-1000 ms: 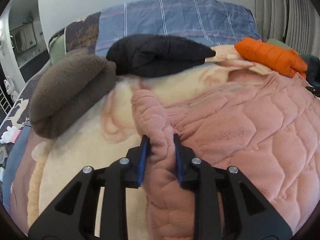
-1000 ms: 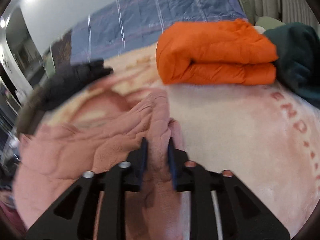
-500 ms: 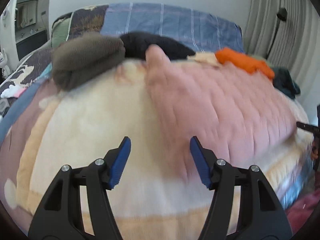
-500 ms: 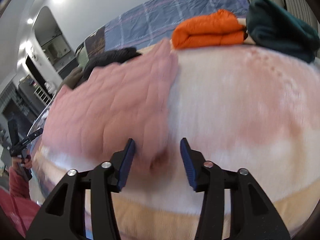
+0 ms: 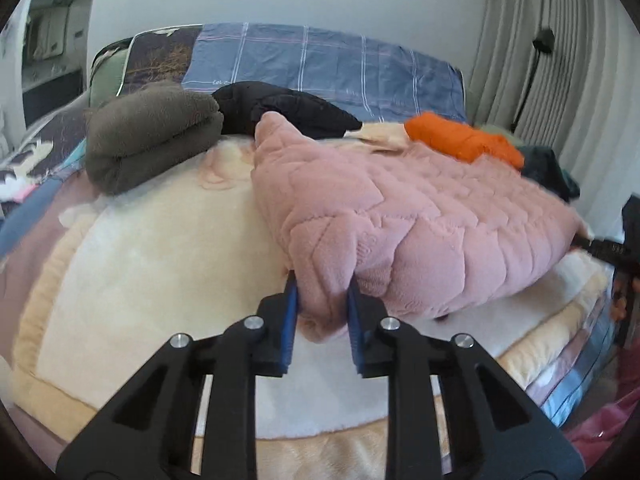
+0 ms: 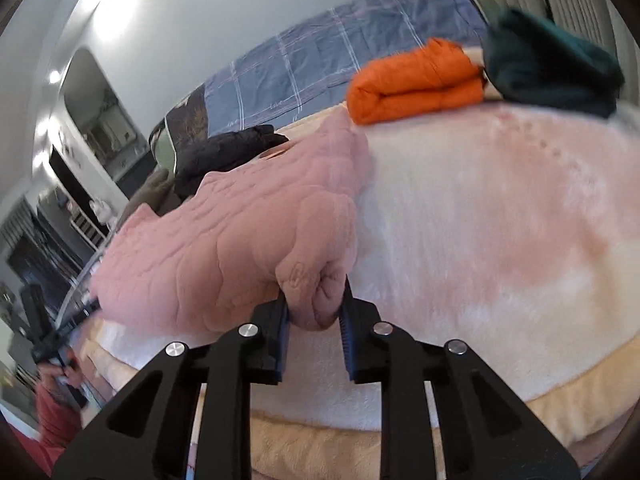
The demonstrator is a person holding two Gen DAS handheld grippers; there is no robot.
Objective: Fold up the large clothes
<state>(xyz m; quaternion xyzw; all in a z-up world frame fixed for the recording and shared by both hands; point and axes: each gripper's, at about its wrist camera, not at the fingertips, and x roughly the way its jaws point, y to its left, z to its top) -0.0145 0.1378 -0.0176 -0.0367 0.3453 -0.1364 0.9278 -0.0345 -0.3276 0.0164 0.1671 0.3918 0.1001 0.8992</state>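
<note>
Brown fleece, folded into a thick roll, sits at about ten o'clock in the left wrist view, on the cream blanket that covers the bed. Just right of it, at eleven o'clock, lies a black garment, with the blue checked bedding behind both at twelve. The pink quilted garment fills the centre and stretches toward three o'clock, its near left corner bunched between the blue pads of the left gripper, whose jaws are closing and already press the cloth from both sides. A folded orange piece rests at two o'clock beyond the pink one, and a dark green heap lies right of that, somewhat blurred. Pale curtains hang at one o'clock.

In the right wrist view the black garment lies at ten o'clock, and the pink quilted garment spreads from nine o'clock to the centre. Its near right corner is pinched in the right gripper, jaws closing on the fold. The orange piece sits at one o'clock, touching the dark green heap at two. At eight o'clock a blurred dark tool, probably the left gripper, meets the pink edge beside a red sleeve.
</note>
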